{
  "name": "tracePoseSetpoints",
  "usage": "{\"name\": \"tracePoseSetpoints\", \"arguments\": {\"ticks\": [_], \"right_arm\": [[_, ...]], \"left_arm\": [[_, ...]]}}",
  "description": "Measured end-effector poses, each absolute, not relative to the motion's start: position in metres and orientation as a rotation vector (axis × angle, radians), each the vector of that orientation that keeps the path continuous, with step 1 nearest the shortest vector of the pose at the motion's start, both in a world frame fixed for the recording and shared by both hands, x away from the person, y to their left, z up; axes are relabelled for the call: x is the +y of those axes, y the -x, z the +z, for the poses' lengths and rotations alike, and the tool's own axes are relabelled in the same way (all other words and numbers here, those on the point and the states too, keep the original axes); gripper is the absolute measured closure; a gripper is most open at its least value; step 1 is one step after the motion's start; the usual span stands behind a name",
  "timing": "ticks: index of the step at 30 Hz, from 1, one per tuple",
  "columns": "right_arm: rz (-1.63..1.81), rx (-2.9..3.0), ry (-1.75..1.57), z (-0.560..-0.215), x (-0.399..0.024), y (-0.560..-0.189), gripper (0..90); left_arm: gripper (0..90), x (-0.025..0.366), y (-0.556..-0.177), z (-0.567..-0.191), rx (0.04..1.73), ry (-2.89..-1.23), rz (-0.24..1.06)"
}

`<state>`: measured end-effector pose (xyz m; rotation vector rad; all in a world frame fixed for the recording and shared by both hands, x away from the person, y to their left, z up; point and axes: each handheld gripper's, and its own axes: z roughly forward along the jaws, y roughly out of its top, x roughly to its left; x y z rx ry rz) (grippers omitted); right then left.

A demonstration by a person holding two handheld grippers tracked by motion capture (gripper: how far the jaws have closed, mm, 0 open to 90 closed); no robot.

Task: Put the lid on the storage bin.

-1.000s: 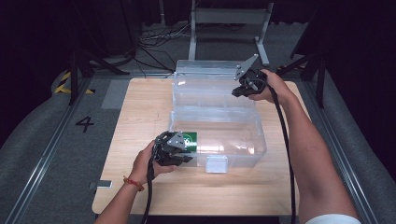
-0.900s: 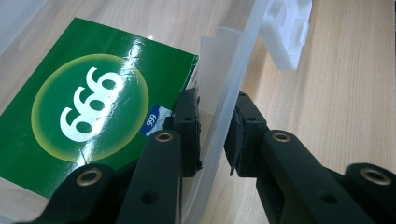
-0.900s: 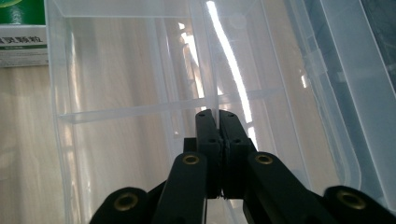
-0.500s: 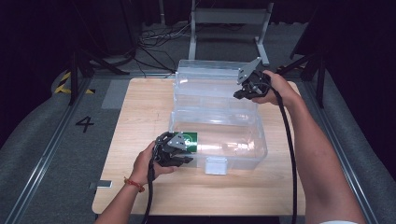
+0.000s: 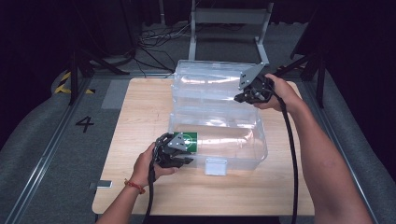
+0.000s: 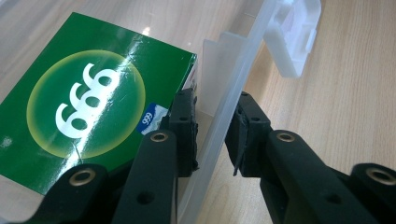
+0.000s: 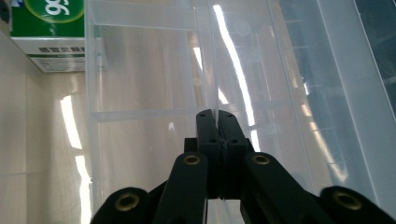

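Note:
A clear plastic box (image 5: 243, 154) stands on the wooden table (image 5: 140, 116) with its lid (image 5: 205, 79) raised behind it. A green carton marked 999 (image 5: 189, 140) (image 6: 79, 107) (image 7: 46, 28) lies inside at the box's front left corner. My left gripper (image 5: 184, 156) (image 6: 215, 98) straddles the box's front wall (image 6: 219, 116), one jaw inside beside the carton and one outside, closed on the wall. My right gripper (image 5: 238, 98) (image 7: 215, 114) is shut on the lid's thin right edge.
A white latch (image 5: 215, 165) (image 6: 294, 37) hangs from the box's front wall, right of my left gripper. Bare wood lies left of and in front of the box. A metal frame (image 5: 229, 18) and cables stand on the dark floor behind the table.
My right gripper has shifted slightly to the right with the lid's edge in it. The left gripper and the box have stayed put.

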<state>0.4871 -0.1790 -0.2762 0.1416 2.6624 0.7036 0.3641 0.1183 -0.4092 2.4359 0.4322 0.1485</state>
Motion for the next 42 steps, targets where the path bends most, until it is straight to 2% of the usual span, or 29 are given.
{"name": "tracePoseSetpoints", "arguments": {"ticks": [42], "right_arm": [[0.799, 2.585, -0.102, -0.285, -0.189, -0.423, 89.6]], "left_arm": [[72.7, 0.121, -0.363, -0.410, 0.426, -2.393, 0.128]]}}
